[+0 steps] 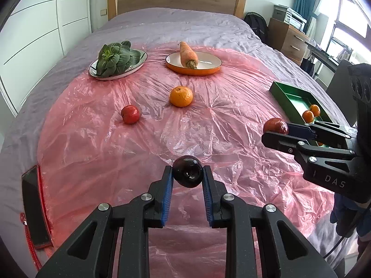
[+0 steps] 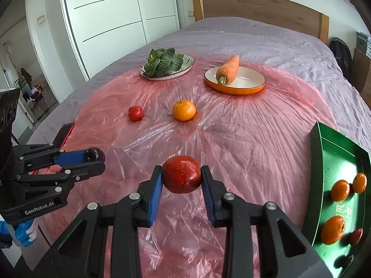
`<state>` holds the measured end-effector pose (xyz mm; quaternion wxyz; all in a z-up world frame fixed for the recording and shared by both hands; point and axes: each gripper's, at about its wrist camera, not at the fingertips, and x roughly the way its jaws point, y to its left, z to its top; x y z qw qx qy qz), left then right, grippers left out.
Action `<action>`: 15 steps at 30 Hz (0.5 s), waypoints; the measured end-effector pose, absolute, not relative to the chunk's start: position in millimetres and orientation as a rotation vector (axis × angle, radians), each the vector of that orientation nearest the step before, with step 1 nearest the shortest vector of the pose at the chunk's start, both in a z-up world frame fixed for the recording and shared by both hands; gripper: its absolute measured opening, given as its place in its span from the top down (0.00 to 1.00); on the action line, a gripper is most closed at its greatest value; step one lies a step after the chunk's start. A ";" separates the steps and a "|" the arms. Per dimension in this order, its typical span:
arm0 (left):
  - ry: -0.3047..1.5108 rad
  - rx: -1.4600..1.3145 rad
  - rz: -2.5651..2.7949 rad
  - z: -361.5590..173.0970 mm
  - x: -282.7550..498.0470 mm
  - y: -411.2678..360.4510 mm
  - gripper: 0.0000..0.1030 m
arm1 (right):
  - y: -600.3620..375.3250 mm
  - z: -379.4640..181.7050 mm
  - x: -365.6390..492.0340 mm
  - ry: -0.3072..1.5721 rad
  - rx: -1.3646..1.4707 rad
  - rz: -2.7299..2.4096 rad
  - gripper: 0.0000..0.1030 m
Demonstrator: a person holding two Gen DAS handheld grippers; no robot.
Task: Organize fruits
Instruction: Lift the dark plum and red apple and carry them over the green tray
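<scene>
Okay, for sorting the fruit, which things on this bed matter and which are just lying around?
Part of the job:
- dark plum in left gripper
- red apple in right gripper
- orange and small red fruit on the plastic
- green tray holding fruit

Just lying about:
- bok choy on its plate
- carrot in orange dish
- phone

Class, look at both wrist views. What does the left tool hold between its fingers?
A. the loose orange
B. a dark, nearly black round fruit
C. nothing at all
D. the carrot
B: the left tool is shut on a dark round fruit, while the orange lies loose on the pink plastic sheet and the carrot rests on its orange-rimmed plate.
</scene>
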<state>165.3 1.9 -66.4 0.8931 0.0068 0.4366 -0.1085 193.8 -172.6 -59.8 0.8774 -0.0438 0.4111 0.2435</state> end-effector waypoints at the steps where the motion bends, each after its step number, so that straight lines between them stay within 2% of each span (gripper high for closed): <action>1: 0.906 0.014 -0.226 -65.0 162.2 0.2 0.80 | -175.6 -59.3 188.9 0.860 -0.090 0.505 0.57; 15: 0.891 0.055 -0.262 -41.8 105.2 -32.5 0.80 | -213.7 -52.4 119.0 0.892 -0.066 0.445 0.57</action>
